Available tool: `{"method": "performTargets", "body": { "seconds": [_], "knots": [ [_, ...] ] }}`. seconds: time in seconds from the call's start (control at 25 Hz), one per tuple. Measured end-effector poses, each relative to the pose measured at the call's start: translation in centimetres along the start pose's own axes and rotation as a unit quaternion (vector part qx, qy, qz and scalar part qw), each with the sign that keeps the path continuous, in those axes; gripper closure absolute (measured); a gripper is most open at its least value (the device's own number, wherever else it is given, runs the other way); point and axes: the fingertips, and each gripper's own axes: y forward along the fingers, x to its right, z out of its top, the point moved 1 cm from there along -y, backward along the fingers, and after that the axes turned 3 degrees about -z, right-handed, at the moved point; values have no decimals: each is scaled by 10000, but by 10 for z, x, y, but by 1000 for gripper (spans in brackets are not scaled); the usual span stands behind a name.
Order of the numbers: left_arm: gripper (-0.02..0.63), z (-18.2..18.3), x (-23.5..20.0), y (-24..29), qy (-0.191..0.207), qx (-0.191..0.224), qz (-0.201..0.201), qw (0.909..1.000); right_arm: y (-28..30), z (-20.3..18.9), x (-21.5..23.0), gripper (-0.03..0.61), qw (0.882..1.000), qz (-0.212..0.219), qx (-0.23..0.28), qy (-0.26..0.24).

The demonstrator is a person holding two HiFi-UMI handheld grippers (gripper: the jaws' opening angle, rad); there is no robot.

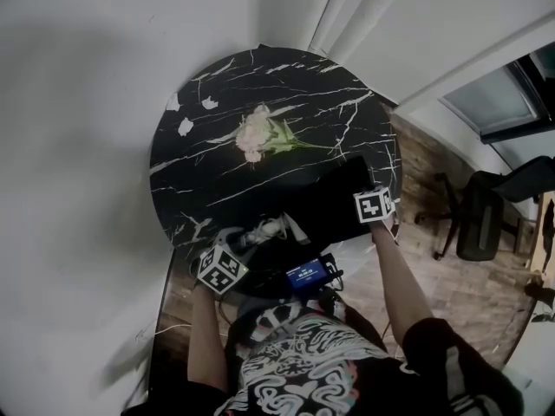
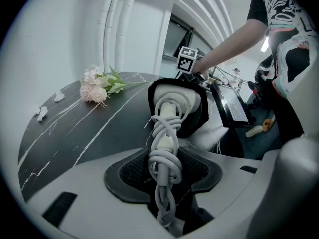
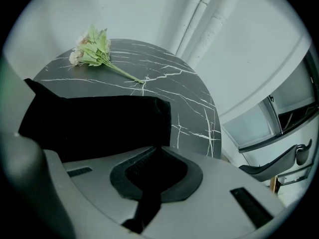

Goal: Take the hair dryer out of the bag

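Your left tool point(image 2: 162, 171) has its jaws closed on the handle of the hair dryer point(image 2: 167, 118). The grey cord point(image 2: 164, 153) is wound around this handle, so the pads press on cord and handle together. The handle runs straight out from between the jaws, away from the tool. Its far end, the head of the dryer, sits inside the open mouth of the black bag point(image 2: 199, 116). Your right tool point(image 3: 155, 176) has its jaws pressed together on a strip of the bag's fabric, and the body of the bag spreads out just in front of it.

I judge that you are in the middle of the pulling-out step: both grips are made, the handle is outside, but the head is not yet free of the bag. The next move asks you to hold the bag firm with the right tool and draw the left tool away from the mouth, along the line of the handle, until the head comes clear. Take care that the wound cord does not slip under the pads.

The bag and dryer lie at the near edge of the round counter point(image 2: 89, 138), the bag toward your right side. The flowers point(image 2: 97, 86) lie well apart, near the far edge.
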Motion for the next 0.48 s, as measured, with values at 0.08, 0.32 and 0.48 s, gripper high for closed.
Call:
{"method": "performTargets", "body": {
  "seconds": [0.08,0.32,0.48],
  "knots": [
    [422,-3,-1,-2,7,-26,-14,10000,0,0,-1,557,10000,12,-21,1],
    [422,-11,0,-8,9,-128,-45,9999,-1,6,-1,557,10000,-42,45,-59],
    [422,-21,-2,-17,-39,-202,-16,9998,0,7,-1,557,9999,-47,61,-80]
  ]
}}
